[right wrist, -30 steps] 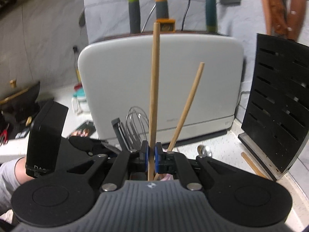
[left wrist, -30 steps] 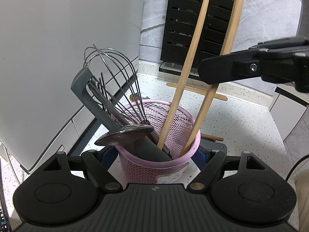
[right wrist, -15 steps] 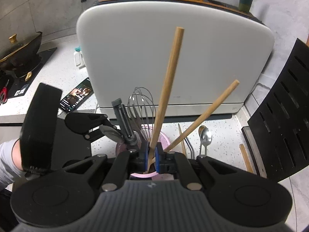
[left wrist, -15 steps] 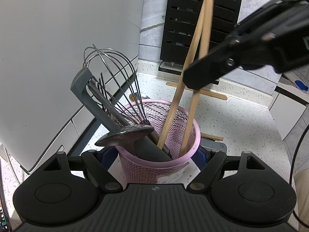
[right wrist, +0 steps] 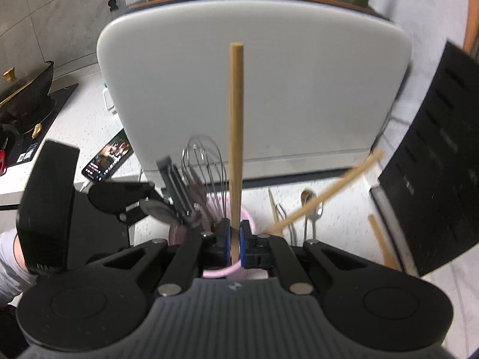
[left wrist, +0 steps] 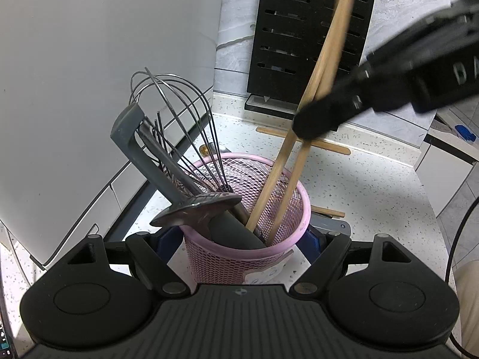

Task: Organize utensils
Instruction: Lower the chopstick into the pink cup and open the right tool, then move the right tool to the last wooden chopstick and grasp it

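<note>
- The right gripper (right wrist: 235,240) is clamped on 1 wooden stick (right wrist: 236,137), its lower end already inside the pink mesh cup (left wrist: 295,197). If the jaws let go while the stick leans, it may tip over the rim and fall on the counter (left wrist: 374,185).
- The left gripper (left wrist: 239,239) is closed on the cup from both sides and keeps it steady. If this hold slips while the stick is pushed in, the light cup could tilt, and the whisk (left wrist: 179,113) and the grey tool (left wrist: 140,149) lean to 1 side, which adds to the risk.
- A 2nd wooden stick (right wrist: 323,197) stands in the cup and crosses the held one. Pressing down could lever it out.
- The cup is crowded at the bottom; the stick may catch on the mesh or on the dark handle (left wrist: 236,230) and not seat.
- A spoon (right wrist: 310,206) and, I think, other sticks lie on the counter behind the cup; the right-wrist view is blurred there, so a sideways swing could knock them.
</note>
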Tool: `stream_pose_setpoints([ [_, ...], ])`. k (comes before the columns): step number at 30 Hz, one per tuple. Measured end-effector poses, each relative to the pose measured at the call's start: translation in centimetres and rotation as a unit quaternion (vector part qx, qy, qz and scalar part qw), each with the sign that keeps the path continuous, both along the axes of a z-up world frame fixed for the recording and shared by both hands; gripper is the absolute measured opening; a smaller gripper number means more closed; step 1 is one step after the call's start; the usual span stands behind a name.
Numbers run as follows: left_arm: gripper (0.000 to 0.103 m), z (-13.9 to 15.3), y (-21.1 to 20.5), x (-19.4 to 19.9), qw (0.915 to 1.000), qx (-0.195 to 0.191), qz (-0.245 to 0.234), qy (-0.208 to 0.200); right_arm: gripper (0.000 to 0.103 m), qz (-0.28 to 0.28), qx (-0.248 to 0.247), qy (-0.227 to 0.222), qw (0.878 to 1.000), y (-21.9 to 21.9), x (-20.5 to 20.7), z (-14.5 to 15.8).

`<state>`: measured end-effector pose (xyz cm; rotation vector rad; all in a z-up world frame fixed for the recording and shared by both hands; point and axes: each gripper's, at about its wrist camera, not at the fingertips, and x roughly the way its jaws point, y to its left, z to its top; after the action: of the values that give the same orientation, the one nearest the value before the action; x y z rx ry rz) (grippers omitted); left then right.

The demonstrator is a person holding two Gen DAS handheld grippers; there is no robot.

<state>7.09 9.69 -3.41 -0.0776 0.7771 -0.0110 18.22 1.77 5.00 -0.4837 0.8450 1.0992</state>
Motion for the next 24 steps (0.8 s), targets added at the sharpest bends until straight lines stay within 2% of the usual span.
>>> stream_pose_setpoints([
  [6,0.093,0.0,-0.1,0.0,1.0000,0.000,0.002,0.000,0.003,-0.027,0.005,0.040,0.999,-1.0,1.1,-2.0],
  [15,0.092,0.1,0.0,0.1,1.0000,-0.003,0.001,0.002,0.005,-0.025,0.003,0.030,0.999,-1.2,1.1,-2.0],
  [16,0.092,0.1,0.0,0.1,1.0000,-0.003,0.001,0.002,0.008,-0.024,0.001,0.028,0.999,-1.3,1.0,-1.9],
  [18,0.092,0.1,0.0,0.1,1.0000,-0.002,0.001,0.002,0.020,-0.024,-0.007,0.021,0.999,-1.4,1.0,-1.8],
  [22,0.092,0.1,-0.1,0.1,1.0000,-0.003,0.003,0.001,0.022,-0.019,-0.028,0.005,0.999,-1.9,0.9,-1.4],
  [24,0.092,0.1,-0.1,0.1,1.0000,-0.003,0.003,0.002,0.026,-0.018,-0.040,-0.005,0.999,-2.2,0.9,-1.4],
])
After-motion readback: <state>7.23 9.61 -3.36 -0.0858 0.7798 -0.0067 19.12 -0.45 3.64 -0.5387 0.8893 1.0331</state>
